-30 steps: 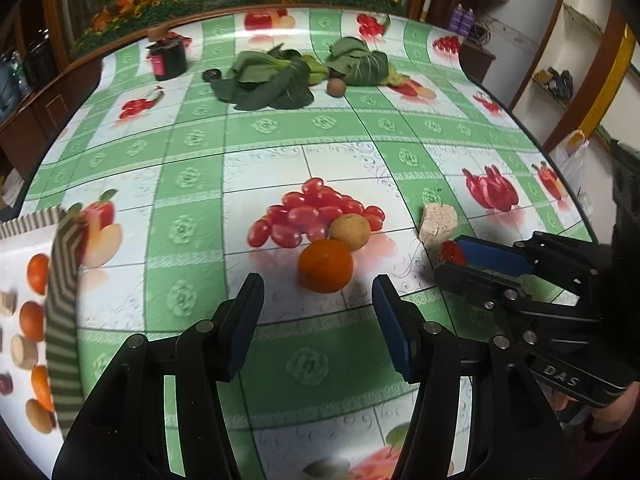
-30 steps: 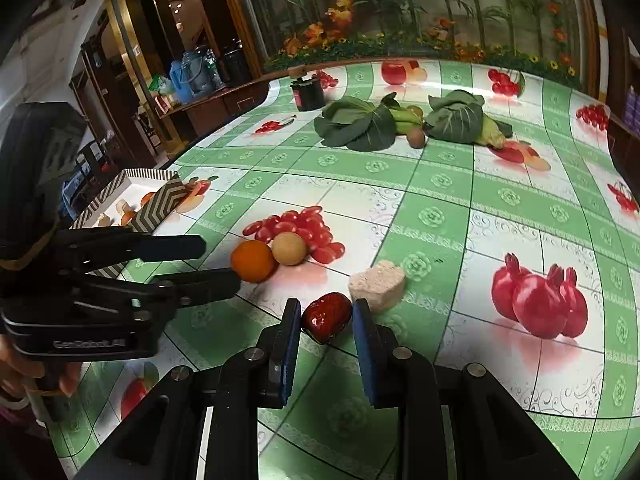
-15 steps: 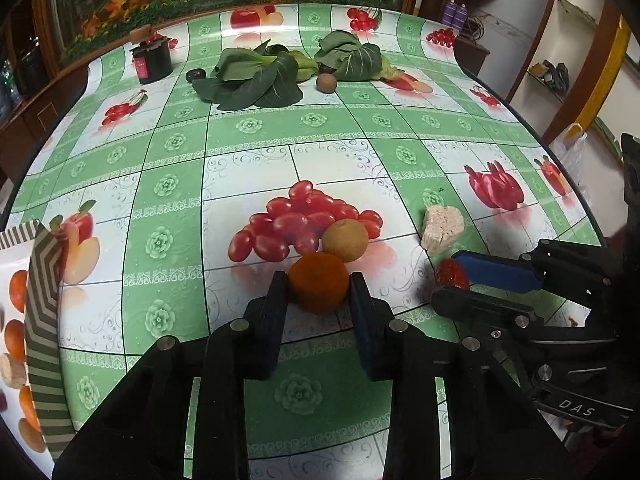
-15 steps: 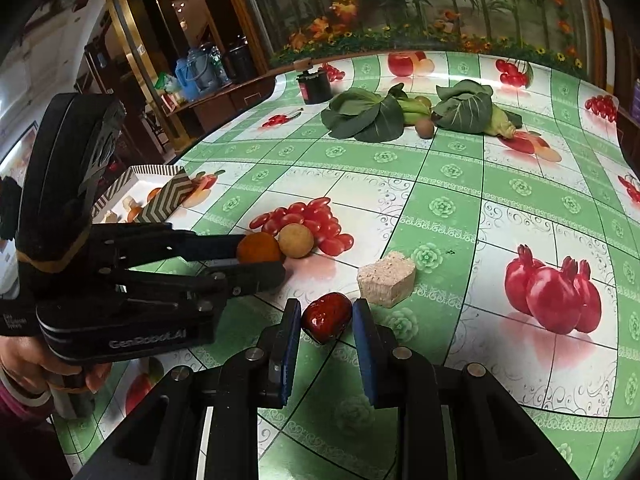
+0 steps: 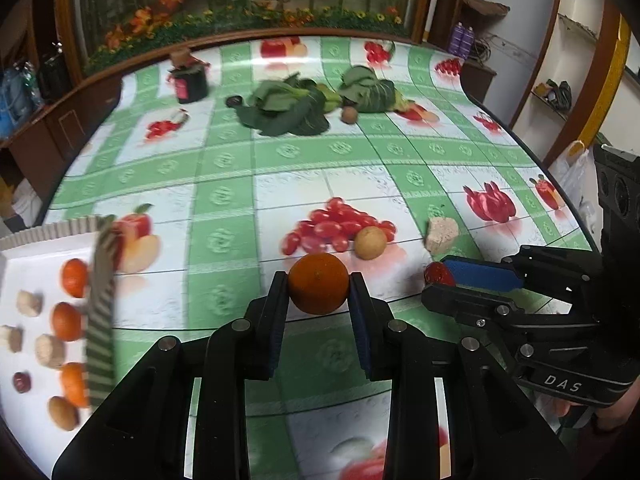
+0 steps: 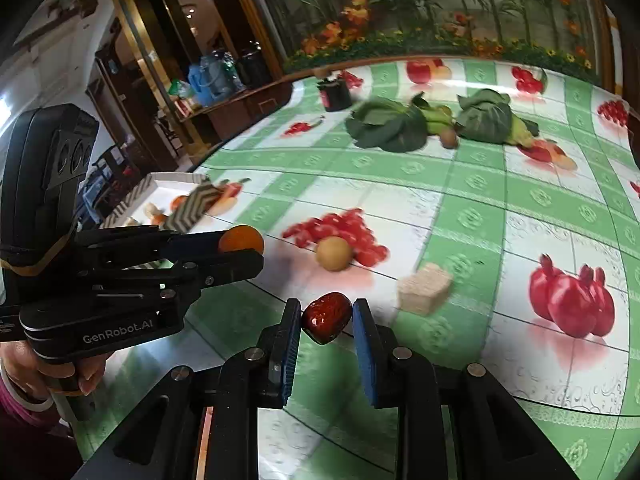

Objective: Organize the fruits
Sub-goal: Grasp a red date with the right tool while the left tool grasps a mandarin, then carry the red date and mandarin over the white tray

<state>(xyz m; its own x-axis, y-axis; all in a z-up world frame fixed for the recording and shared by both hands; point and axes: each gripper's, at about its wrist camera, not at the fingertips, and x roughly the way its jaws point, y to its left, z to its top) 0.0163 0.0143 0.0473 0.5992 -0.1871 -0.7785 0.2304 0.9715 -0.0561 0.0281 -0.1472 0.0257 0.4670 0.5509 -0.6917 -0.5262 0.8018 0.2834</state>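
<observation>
- An orange is held between the pads of the left gripper; whether it is lifted clear of the counter cannot be told with certainty, though in the right wrist view it appears raised above the cloth.
- A red date is clamped between the blue pads of the right gripper, just near of the remaining pieces.
- A white tray with a zigzag-patterned rim is seen at the left edge of the counter, already holding several oranges, pale cubes, a dark red date and a brown round fruit; this part of the sorting is judged done.
- Left loose on the counter are a tan round fruit, lying on the printed tomatoes, and a pale spongy cube to its right.
- At the far side, leafy greens, a small brown fruit and a dark jar are seen; whether these belong to the task cannot be told.
- The task is judged to be well advanced: two pieces are in hand and not yet delivered to the tray, and at least two near pieces are left to be picked.
</observation>
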